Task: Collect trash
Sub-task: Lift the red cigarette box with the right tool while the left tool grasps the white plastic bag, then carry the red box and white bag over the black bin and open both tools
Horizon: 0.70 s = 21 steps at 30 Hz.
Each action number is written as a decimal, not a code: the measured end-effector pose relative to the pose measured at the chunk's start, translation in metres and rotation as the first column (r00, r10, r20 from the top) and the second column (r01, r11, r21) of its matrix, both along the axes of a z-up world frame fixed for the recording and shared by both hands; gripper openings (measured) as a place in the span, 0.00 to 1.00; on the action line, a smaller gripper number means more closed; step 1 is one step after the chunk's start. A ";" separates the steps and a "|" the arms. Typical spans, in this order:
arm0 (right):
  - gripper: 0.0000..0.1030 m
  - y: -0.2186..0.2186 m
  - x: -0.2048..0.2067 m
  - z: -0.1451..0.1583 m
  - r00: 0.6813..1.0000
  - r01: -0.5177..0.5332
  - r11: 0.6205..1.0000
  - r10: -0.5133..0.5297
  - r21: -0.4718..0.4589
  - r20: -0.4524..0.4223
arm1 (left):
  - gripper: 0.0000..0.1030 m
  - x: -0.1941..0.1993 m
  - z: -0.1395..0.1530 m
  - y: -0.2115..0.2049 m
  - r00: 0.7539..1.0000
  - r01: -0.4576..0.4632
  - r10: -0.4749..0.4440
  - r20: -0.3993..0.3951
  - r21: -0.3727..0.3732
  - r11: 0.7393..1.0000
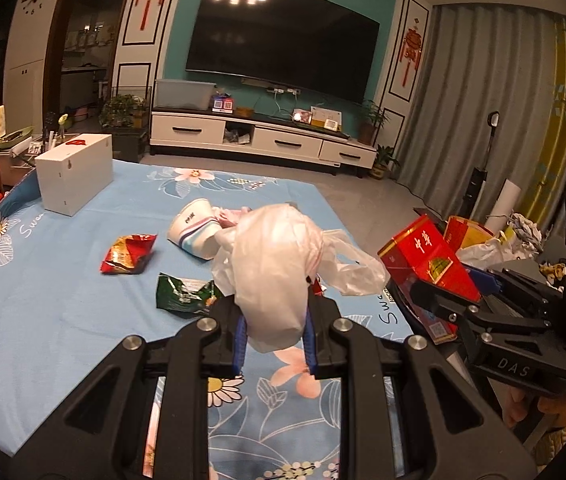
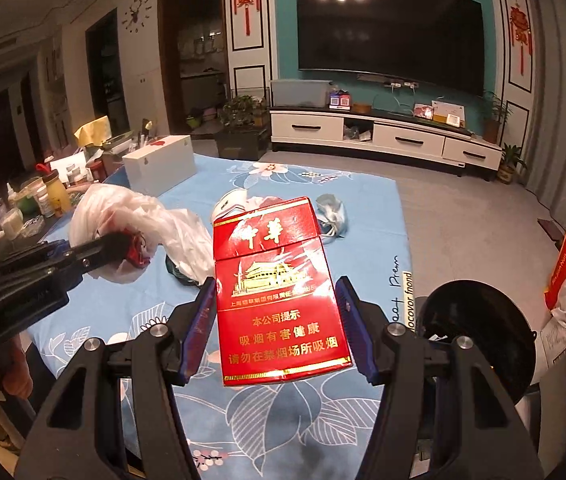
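My left gripper [image 1: 273, 300] is shut on a crumpled white plastic bag [image 1: 279, 256], held above the blue floral tablecloth [image 1: 43, 300]. From the right wrist view the same left gripper [image 2: 123, 248] and plastic bag [image 2: 139, 216] show at the left, with a bit of red in the grip. My right gripper [image 2: 277, 284] is shut on a red cigarette pack [image 2: 279, 292], lifted off the cloth; the right gripper [image 1: 443, 280] and cigarette pack [image 1: 427, 256] also show at the right of the left wrist view. A red snack wrapper [image 1: 127, 254], a green wrapper [image 1: 183, 294] and a tipped paper cup [image 1: 193, 228] lie on the cloth.
A white box [image 1: 75, 172] stands at the table's far left corner, with cluttered bottles [image 2: 51, 196] beyond it. A face mask [image 2: 333, 216] lies behind the pack. A black round bin [image 2: 479, 332] sits off the table's right edge, beside bags of rubbish [image 1: 483, 240].
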State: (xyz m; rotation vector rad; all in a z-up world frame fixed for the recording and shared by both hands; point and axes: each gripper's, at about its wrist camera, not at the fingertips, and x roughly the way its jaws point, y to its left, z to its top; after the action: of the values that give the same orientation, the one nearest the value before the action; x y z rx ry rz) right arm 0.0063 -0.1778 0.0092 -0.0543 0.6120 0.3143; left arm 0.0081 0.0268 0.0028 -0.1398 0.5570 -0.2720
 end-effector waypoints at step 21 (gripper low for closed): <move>0.58 -0.030 0.003 -0.005 0.997 0.073 0.997 -0.073 0.035 -0.001 | 0.22 0.015 -0.008 -0.031 0.998 0.064 -0.064 -0.023 0.036 0.997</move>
State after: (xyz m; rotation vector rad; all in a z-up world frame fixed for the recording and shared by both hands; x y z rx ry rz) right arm 0.0094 -0.2077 0.0044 0.0016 0.6070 0.2537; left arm 0.0229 -0.0040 -0.0055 -0.0895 0.5890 -0.3226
